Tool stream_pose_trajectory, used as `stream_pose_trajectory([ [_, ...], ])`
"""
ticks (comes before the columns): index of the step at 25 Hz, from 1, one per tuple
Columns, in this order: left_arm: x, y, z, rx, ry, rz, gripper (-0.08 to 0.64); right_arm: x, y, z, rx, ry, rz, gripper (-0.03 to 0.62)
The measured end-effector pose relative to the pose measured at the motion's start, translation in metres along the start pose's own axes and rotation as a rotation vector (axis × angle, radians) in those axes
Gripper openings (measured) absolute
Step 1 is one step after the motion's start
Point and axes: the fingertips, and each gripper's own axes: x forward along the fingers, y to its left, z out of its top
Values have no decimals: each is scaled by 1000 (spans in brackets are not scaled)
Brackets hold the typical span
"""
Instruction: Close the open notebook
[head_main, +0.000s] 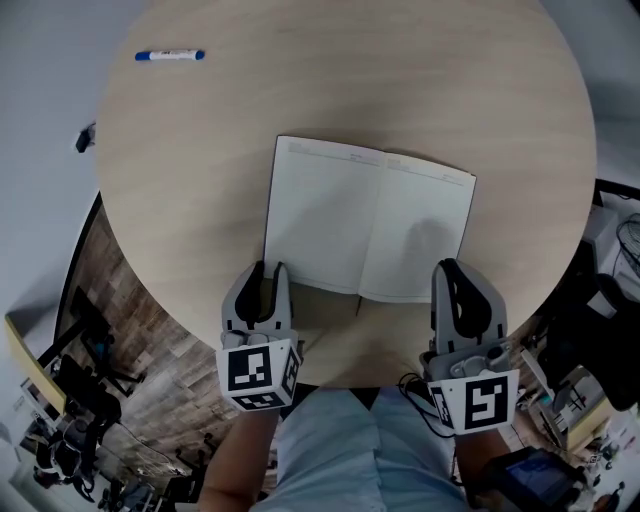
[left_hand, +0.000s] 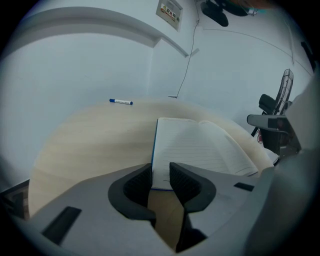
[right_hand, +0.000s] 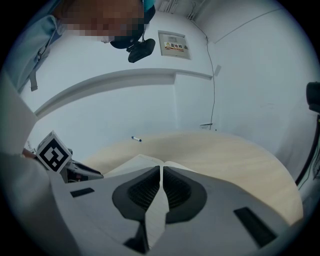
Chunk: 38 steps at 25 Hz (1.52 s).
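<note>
**Even, diffuse indoor light; strong fisheye bend in all three views**

Head view: we log soft light from above, the tabletop (head_main: 200, 150) evenly bright. The right hand-held gripper (head_main: 450, 268) throws a faint grey shadow onto the notebook (head_main: 330, 220) page ahead of it. The floor at lower left falls darker and loses detail. Both gripper views run cooler and dimmer, ringed by a black vignette, with the wall ledge and tabletop edge bowed toward the rim. Close to the lens, the left hand-held gripper (left_hand: 160, 176) and the right one look soft and out of focus. The ruled pages and far wall read sharper.
</note>
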Motion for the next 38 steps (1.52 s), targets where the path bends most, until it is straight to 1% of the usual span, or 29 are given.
stream_pose_trajectory([
  [2,-2,3,1,14,0,15,96,-2,-2,1,0,-6,-4,49],
  [3,-3,5,2,21,-2,20,53,-3,-2,2,-1,-9,-6,49],
  [6,-9,4,7,20,-8,16,31,-6,-2,7,-4,-20,-8,49],
  [10,-23,-6,18,22,-31,4,28,-13,-3,15,-8,-41,-11,51],
  [17,-57,-26,46,30,-95,-22,27,-33,-3,41,-21,-105,-18,49],
  [21,-73,-40,60,44,-131,-46,27,-44,-5,54,-28,-144,-26,49],
  [26,-87,-61,71,71,-153,-64,26,-60,-13,67,-26,-182,-37,49],
  [32,-102,-94,79,117,-177,-95,26,-83,-25,73,-13,-221,-58,49],
  [38,-106,-121,83,154,-186,-119,26,-96,-43,70,7,-240,-81,49],
])
